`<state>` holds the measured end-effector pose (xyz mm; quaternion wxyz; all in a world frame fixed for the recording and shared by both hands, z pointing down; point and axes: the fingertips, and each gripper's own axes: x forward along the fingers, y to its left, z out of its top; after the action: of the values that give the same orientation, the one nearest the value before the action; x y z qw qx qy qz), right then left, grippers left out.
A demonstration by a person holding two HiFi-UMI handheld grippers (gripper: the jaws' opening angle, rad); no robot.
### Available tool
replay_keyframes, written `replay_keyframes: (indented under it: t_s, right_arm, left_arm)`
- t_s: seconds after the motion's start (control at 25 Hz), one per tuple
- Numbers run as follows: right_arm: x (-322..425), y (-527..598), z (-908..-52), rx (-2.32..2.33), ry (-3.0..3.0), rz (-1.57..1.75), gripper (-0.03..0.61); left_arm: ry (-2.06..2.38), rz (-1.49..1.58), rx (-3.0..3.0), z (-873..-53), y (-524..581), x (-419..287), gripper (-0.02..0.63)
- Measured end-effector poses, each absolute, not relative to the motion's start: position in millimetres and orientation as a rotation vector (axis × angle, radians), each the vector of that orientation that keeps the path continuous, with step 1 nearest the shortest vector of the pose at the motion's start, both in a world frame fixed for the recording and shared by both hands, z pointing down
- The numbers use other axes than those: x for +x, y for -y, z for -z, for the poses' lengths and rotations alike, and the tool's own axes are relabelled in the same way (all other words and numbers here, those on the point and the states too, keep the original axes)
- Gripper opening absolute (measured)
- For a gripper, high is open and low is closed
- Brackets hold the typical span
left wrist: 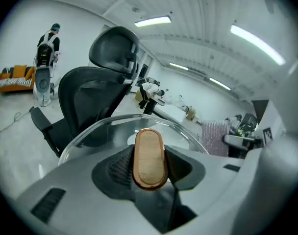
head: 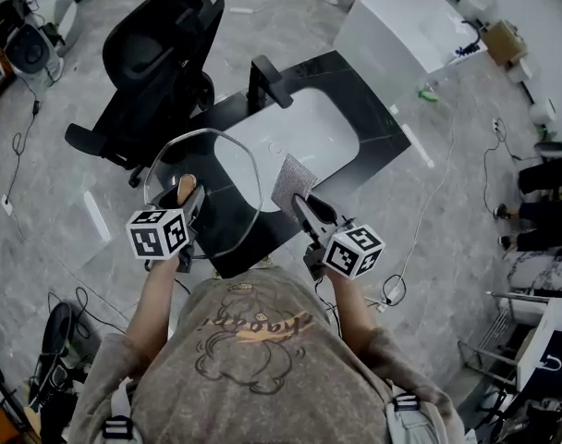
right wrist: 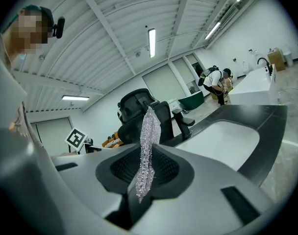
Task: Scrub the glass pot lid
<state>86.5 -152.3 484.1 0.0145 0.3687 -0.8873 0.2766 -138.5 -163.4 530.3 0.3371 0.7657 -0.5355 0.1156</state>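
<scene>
**Firmly clamped: lid on the left, cloth on the right**

Both grippers are raised in front of the person, over the near edge of a black counter with a white sink set in it.

The left gripper has its jaws closed on the wooden handle of the glass pot lid, one pad pressing on each side of it. The lid hangs in the air over the counter's near left end, beside the sink, its clear rim arching beyond the handle.

The right gripper has its jaws pinched together on a silvery mesh cloth, which stands up from between them. From the head view the cloth sits just beside the lid's right rim; whether they touch cannot be told.

A black office chair stands behind the counter on the left.
</scene>
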Motion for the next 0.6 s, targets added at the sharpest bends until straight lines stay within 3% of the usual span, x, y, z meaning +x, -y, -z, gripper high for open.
replay_keyframes:
  t_s: [0.6]
  right_arm:
    - [83.9,145.3,-490.7,1.191,2.746,-0.88,0.077]
  left_arm:
    - [1.406,-0.713,2.003,-625.8,176.1,-124.3,0.179]
